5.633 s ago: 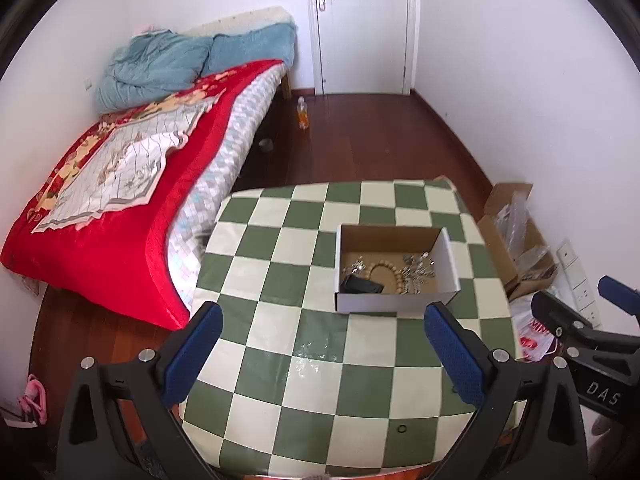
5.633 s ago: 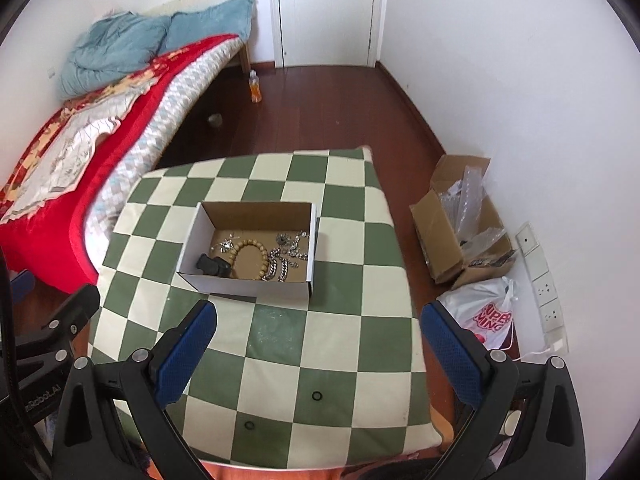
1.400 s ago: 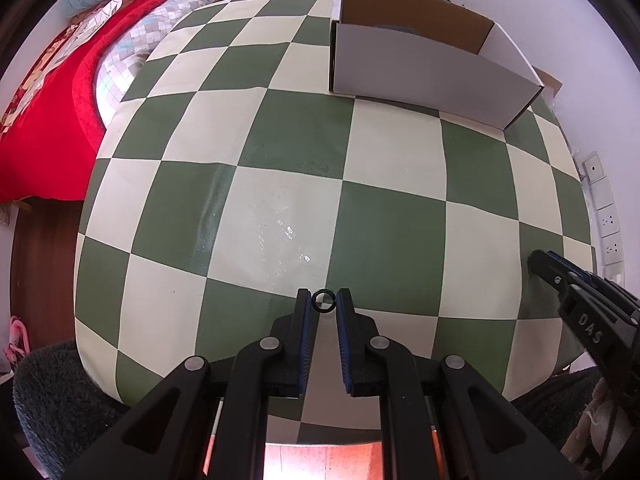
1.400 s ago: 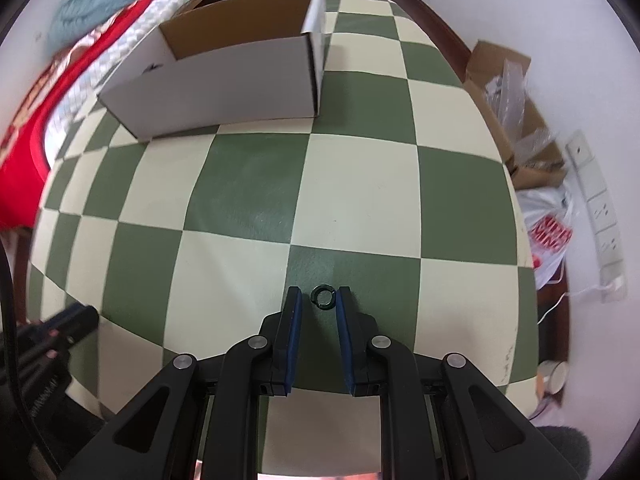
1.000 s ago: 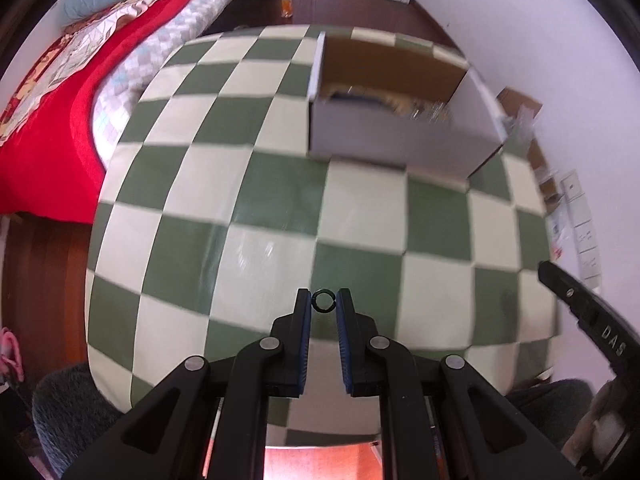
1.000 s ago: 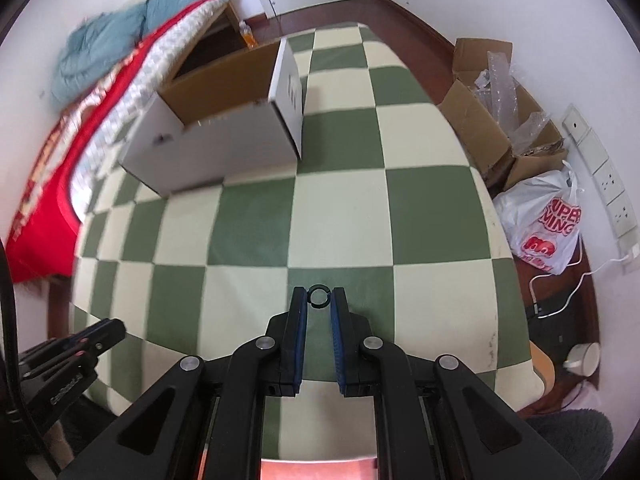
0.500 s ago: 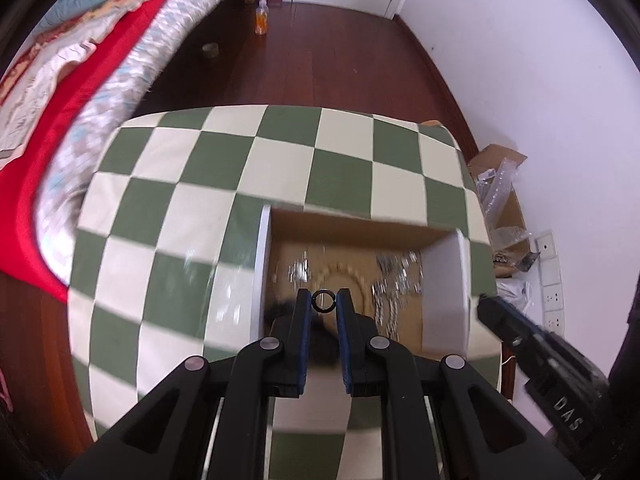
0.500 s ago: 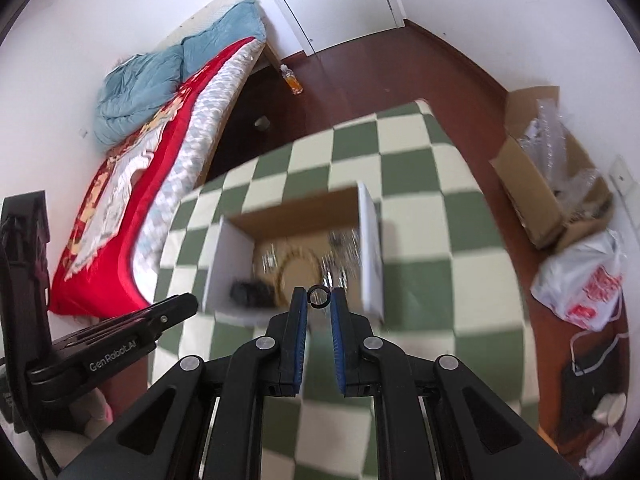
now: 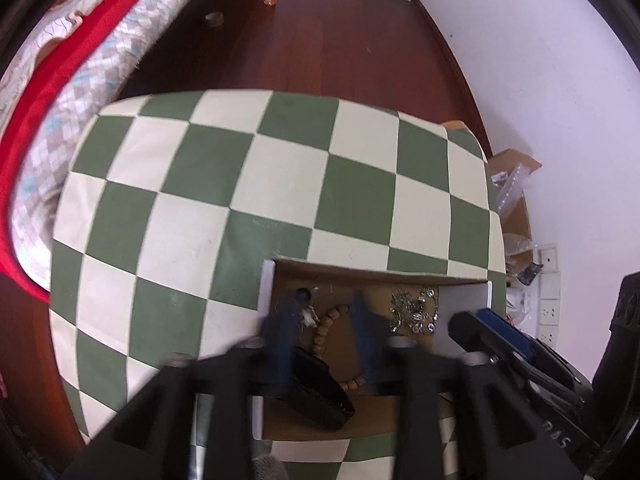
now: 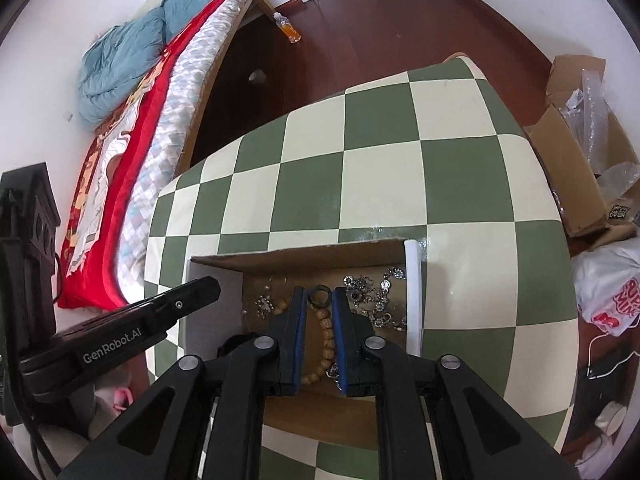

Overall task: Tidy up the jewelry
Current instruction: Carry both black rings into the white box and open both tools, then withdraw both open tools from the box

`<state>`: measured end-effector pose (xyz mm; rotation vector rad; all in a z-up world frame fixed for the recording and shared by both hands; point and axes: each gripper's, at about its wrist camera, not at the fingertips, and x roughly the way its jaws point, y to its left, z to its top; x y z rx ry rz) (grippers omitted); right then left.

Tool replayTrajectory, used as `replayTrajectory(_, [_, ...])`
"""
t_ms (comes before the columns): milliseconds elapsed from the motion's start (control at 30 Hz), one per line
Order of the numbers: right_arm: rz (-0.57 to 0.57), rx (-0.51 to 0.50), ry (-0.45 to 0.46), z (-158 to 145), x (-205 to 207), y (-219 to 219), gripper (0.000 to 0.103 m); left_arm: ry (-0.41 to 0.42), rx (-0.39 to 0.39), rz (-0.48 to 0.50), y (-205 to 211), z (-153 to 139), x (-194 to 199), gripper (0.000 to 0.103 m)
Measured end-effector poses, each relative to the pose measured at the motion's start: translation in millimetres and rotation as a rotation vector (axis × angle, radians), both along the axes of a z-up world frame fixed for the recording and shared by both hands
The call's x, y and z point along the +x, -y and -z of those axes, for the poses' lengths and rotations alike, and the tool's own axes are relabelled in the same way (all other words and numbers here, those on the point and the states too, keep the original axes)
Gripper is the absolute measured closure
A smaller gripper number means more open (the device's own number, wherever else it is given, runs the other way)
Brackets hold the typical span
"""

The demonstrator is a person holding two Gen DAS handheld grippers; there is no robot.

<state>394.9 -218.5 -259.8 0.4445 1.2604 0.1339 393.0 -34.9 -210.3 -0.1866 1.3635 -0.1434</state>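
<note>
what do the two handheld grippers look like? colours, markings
Both are matte black, angular linkage frames with silver pivot screws and blue pads lining the fingers. The left gripper carries white "GenRobot.AI" lettering on its body; the right gripper shows partial white lettering in the left wrist view.

Right gripper [image 10: 319, 311]: matte black plastic frame, two angular linkage arms per side, silver round screw heads at the pivots. Fingers [image 10: 299, 332] were black with blue pads along the inner faces. Left gripper [image 9: 326, 334]: same black build, blue-padded fingers [image 9: 285, 336], silver screws, motion-blurred in its own view. From the right wrist view its black body showed white "GenRobot.AI" lettering on the side, one small screw near the tip, a boxy black housing behind it and a black cable hanging below. In the left wrist view the right gripper carried a blue pad and partial white lettering.
</note>
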Motion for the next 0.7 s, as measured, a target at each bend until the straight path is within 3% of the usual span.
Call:
replayTrajectory(33, [0.006, -0.004, 0.002, -1.4, -0.3, 0.6, 0.064, 0.011, 0.007, -0.007, -1.5, -3.6, 0.6, 0.025])
replayTrajectory(67, [0.014, -0.006, 0.007, -3.6, -1.2, 1.8, 0.049, 0.027, 0.005, -0.015, -3.8, -8.5, -0.8, 0.022])
replayTrajectory(167, [0.026, -0.036, 0.013, -12.0, -3.9, 5.3, 0.047, 0.063, 0.041, -0.026, -9.6, -20.4, -4.6, 0.017])
replayTrajectory(233, [0.027, -0.071, 0.019, -19.2, -8.3, 6.3, 0.045, 0.095, 0.099, -0.030, -13.4, -28.0, -10.7, 0.003])
replayTrajectory(300, [0.020, -0.159, 0.010, -27.1, -14.2, 3.1, 0.019, 0.126, 0.161, -0.037, -17.5, -33.0, -19.3, 0.003])
replayTrajectory(367, [0.009, -0.231, -0.002, -31.7, -21.3, -0.1, 0.005, 0.154, 0.221, -0.039, -21.1, -35.5, -30.7, 0.000])
replayTrajectory(533, [-0.030, -0.380, -0.031, -31.8, -46.3, -7.9, 0.000, 0.196, 0.340, -0.030, -23.1, -31.9, -63.2, 0.000])
replayTrajectory(700, [-0.038, -0.408, -0.054, -27.8, -69.9, -15.9, 0.000, 0.192, 0.343, -0.028, -24.0, -34.3, -91.8, 0.000])
